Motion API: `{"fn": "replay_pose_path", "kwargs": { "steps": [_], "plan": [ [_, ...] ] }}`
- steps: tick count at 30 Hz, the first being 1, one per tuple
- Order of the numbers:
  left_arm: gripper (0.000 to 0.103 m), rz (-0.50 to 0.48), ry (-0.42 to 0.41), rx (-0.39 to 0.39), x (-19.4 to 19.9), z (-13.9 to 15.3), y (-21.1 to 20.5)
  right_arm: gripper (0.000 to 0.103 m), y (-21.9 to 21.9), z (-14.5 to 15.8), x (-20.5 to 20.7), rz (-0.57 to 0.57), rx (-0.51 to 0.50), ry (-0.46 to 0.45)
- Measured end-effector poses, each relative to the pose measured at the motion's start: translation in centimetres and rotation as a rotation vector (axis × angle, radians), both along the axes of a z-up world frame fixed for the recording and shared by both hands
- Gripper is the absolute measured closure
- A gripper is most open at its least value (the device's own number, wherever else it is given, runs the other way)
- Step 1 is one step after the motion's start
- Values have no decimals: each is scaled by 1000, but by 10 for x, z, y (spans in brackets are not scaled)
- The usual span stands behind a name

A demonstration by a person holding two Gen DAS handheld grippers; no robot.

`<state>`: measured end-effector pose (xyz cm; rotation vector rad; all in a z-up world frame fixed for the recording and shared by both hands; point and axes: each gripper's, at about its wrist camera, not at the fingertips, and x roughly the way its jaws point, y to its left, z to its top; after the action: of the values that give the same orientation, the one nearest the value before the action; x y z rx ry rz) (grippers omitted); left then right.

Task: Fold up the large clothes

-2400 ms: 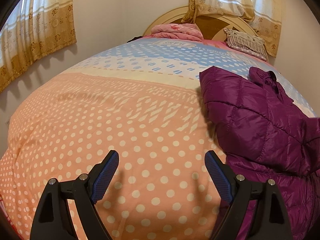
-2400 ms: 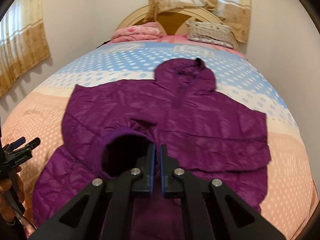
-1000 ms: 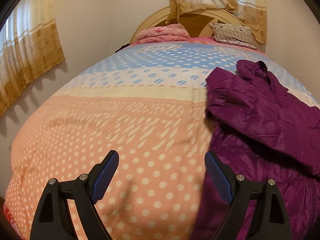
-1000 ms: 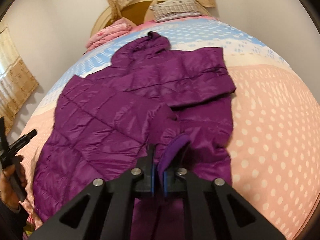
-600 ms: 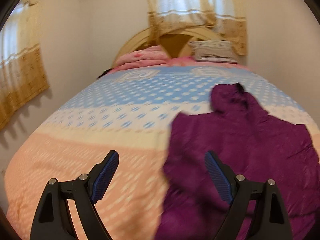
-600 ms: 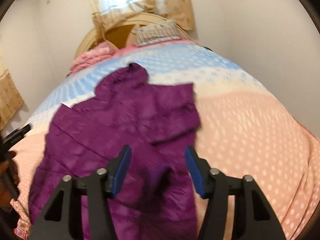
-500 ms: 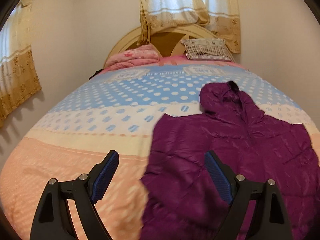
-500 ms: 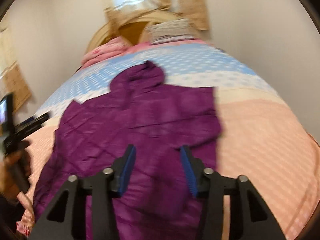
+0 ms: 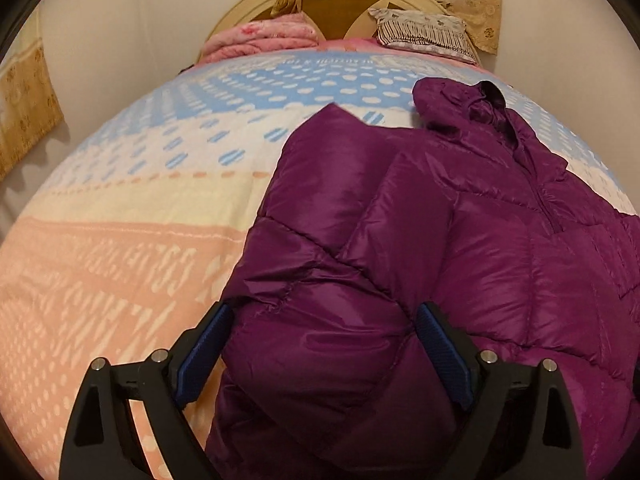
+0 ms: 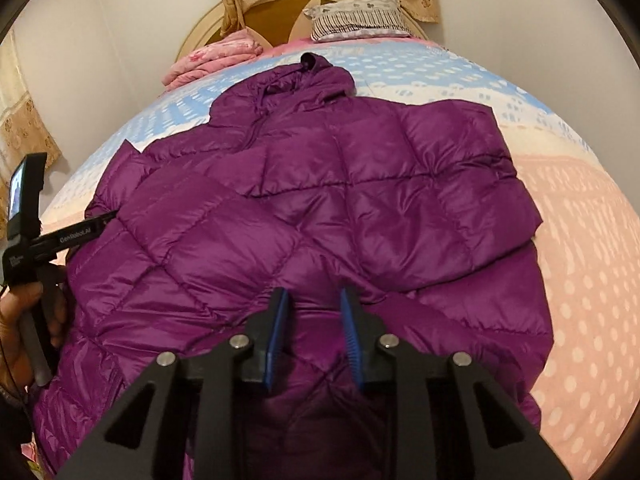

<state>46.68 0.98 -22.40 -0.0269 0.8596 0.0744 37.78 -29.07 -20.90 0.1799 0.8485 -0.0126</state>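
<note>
The right gripper [image 10: 312,312], which a second ago pinched the sleeve cuff, has let it go; its jaws are closing again with nothing visibly pinched. The left gripper [image 9: 320,344], jaws opening wide, has swung in to straddle the purple jacket's [image 10: 320,200] near edge, unclamped. Both sleeves lie folded across the jacket on the bed [image 10: 580,240], so a body fold likely follows.

Purple quilted jacket [image 10: 320,200]; pink-and-blue white-dotted bedspread [image 9: 120,260]
</note>
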Motion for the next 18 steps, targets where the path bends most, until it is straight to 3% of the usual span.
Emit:
{"fn": "replay_pose_path", "kwargs": {
  "steps": [6, 11, 15, 18],
  "plan": [
    [8, 33, -6, 22, -7, 12, 1, 74, 2, 7, -4, 14, -11, 7],
    [8, -22, -164, -35, -34, 72, 9, 64, -21, 73, -25, -19, -18, -181],
    [8, 16, -212, -15, 5, 93, 11, 64, -66, 94, 16, -130, -33, -225],
    [8, 80, -141, -42, 47, 72, 20, 64, -97, 85, 55, -181, -24, -201]
  ]
}}
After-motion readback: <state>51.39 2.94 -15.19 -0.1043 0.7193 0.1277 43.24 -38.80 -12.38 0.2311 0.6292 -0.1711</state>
